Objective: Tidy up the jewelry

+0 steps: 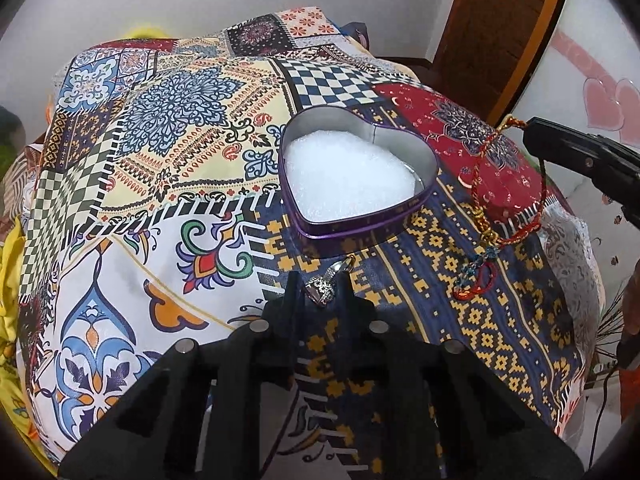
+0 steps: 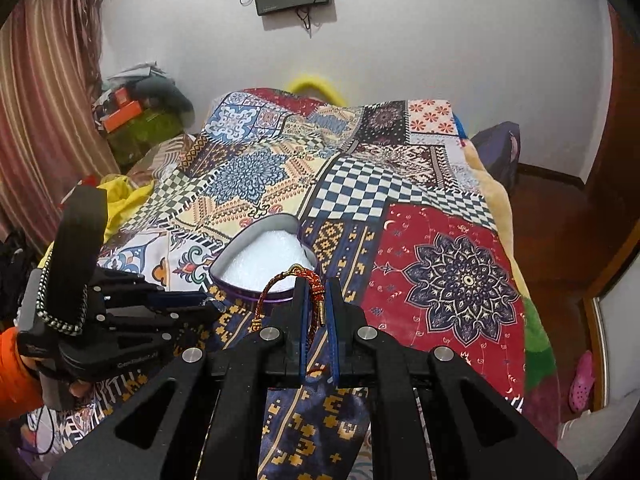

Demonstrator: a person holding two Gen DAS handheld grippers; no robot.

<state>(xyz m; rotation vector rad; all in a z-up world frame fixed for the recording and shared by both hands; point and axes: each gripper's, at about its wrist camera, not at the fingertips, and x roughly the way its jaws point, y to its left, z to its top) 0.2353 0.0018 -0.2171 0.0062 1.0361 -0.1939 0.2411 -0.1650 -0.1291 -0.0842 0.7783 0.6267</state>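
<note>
The left gripper (image 1: 321, 285) has its jaws clamped on a silver ring (image 1: 322, 290), just in front of the heart-shaped tin (image 1: 420, 160) on the patchwork bedspread (image 1: 160, 128). The right gripper (image 2: 316, 294) has its jaws clamped on a red cord bracelet (image 2: 315, 282), beside the tin's near rim.
</note>
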